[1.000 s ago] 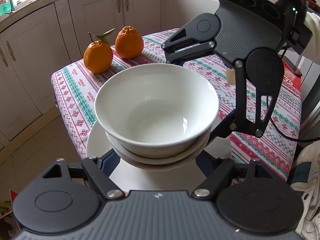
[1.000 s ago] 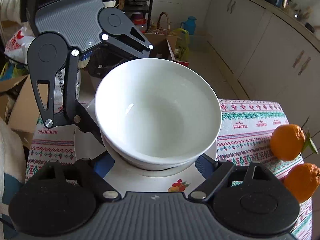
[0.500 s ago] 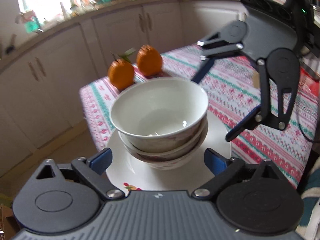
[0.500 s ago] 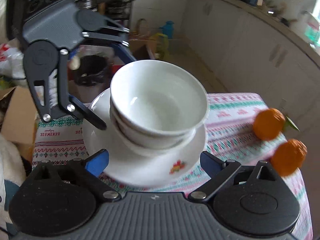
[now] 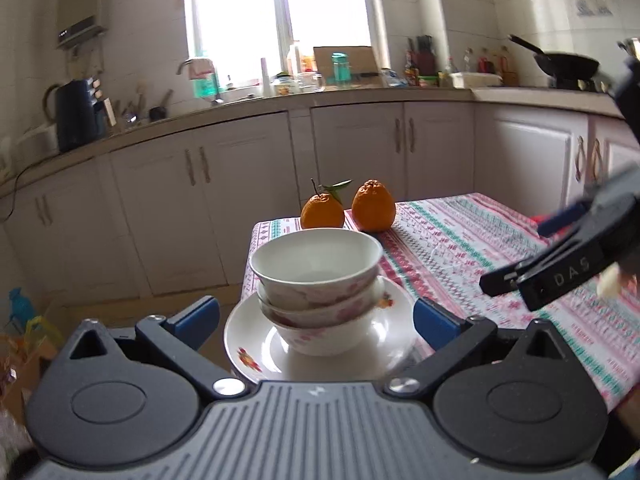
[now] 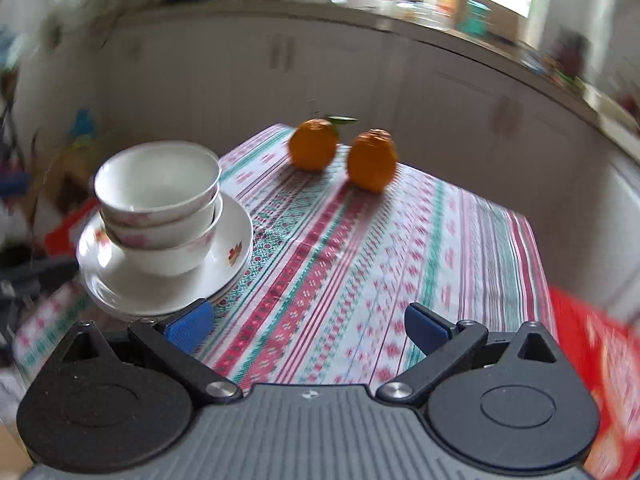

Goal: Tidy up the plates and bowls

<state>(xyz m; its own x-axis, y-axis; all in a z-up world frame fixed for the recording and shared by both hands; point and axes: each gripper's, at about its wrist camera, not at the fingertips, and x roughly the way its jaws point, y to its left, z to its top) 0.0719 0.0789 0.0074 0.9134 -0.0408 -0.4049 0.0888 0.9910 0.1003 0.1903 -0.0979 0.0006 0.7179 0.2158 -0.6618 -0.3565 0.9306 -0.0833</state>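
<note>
White china: stack of bowls (image 5: 316, 280) nested on a stack of plates (image 5: 256, 354), lower centre of the left wrist view, lower left of the right wrist view.
Bowl count: three, pink flower print on the outsides, top one empty.
Plates: two rims visible in the right wrist view, orange-red flower decals near the edge.
Left gripper (image 5: 316, 322): bottom of its own view, blue pads spread wide on either side of the stack, touching nothing. Jaws just been opening, bowls sitting between them but not pressed.
Right gripper (image 6: 306, 324): released too, jaws just been opening, only bare cloth between the pads, stack off to the left of them. Also poking in at the right edge of the left wrist view.
Tablecloth (image 6: 400, 248): striped red, green and white pattern, stack near its edge.
Oranges (image 5: 348, 210): two, side by side at the far corner, one with a leaf, well apart from the china.
Background: white cabinets (image 5: 240, 184) under a cluttered counter, bright window (image 5: 280, 12) upper centre. Right wrist view quite blurred.
</note>
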